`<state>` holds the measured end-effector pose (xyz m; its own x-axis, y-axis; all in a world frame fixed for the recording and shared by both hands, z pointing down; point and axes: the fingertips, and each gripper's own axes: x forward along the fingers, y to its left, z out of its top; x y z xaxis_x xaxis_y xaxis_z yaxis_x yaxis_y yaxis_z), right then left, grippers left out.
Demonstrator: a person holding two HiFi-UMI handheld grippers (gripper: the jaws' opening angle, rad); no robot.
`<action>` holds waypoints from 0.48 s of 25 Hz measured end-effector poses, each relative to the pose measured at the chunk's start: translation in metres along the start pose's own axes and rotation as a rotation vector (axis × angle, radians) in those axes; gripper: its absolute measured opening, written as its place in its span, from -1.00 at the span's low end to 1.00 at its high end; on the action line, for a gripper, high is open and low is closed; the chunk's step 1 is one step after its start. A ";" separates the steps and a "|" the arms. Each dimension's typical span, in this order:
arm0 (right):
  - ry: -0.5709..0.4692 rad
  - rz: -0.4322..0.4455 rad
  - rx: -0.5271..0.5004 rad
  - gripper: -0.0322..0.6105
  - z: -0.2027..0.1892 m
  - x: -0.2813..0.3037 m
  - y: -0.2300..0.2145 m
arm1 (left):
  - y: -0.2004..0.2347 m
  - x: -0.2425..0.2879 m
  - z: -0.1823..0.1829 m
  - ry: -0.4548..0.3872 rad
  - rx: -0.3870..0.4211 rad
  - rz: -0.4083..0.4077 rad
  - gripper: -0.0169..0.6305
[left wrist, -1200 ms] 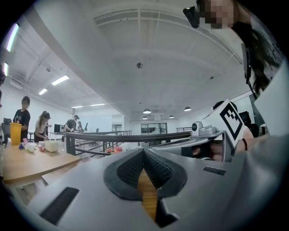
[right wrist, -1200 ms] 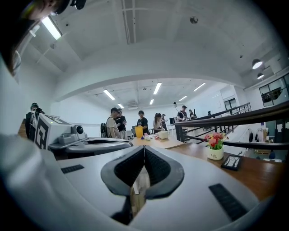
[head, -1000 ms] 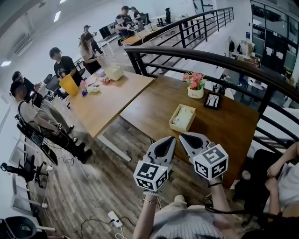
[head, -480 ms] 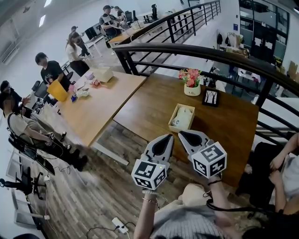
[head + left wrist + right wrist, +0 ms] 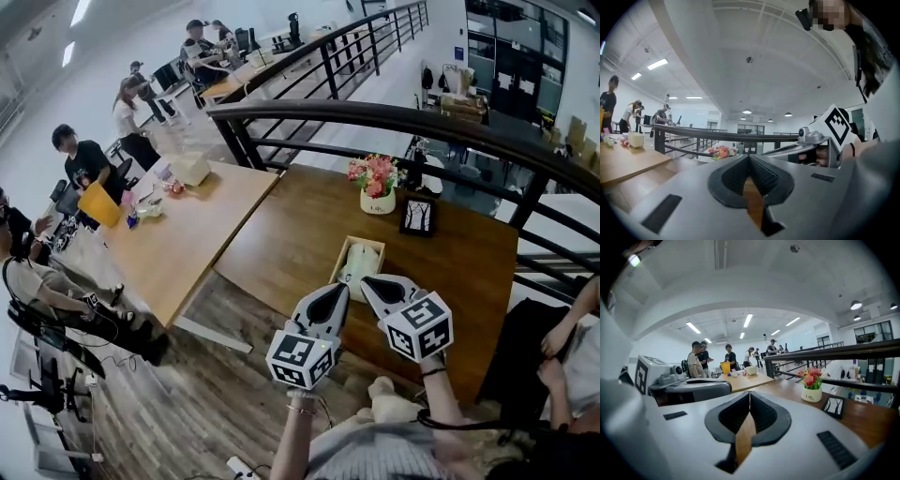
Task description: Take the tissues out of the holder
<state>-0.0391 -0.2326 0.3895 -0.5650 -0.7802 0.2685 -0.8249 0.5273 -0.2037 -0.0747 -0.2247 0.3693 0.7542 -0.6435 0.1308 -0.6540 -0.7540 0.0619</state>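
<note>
The dark wooden table ran from 10 o'clock to 3 o'clock ahead of the person, its near edge slanting down toward 4 o'clock. Its far side was closed off by a black railing that curved across from 11 to 2 o'clock. At 9 o'clock a lighter table butted against its left edge, and below that lay the plank floor. A seated person sat just off the table's right end at 3 o'clock. The tissue holder stood on the dark table at 12 o'clock from the grippers, nearer the near edge than the railing. Bare wood stretched from it toward 9 o'clock and toward 3 o'clock. Beyond it at 12 o'clock sat a flower pot, with a small picture frame just beside the pot at 1 o'clock, both well apart from the holder. The left gripper and the right gripper hung side by side over the near edge. Their tips overlapped the holder's near end in the head view, so contact could not be judged. Each gripper's fingers were pressed together at the tips with nothing between them. The holder was an open-topped box of light wood, long side pointing away. The tissues lay inside it as a pale, soft mound filling the visible part of the box.
</note>
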 end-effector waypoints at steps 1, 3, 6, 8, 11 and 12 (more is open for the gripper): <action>0.025 0.002 0.034 -0.86 -0.003 0.004 -0.006 | 0.004 0.006 -0.003 0.013 -0.003 -0.004 -0.92; 0.072 0.006 0.090 -0.86 -0.011 0.012 -0.018 | 0.014 0.017 -0.008 0.036 -0.008 -0.005 -0.92; 0.127 -0.008 0.108 -0.86 -0.021 0.023 -0.034 | 0.026 0.032 -0.018 0.063 -0.019 -0.009 -0.92; 0.153 -0.018 0.122 -0.86 -0.026 0.030 -0.044 | 0.032 0.040 -0.023 0.084 -0.016 -0.019 -0.92; 0.200 -0.028 0.139 -0.85 -0.036 0.043 -0.056 | 0.041 0.050 -0.031 0.123 0.005 -0.039 -0.92; 0.220 -0.030 0.139 -0.79 -0.039 0.047 -0.059 | 0.044 0.053 -0.033 0.132 0.008 -0.048 -0.92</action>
<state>-0.0182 -0.2872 0.4513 -0.5435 -0.6944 0.4717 -0.8394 0.4419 -0.3165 -0.0655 -0.2881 0.4120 0.7701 -0.5838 0.2572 -0.6162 -0.7850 0.0632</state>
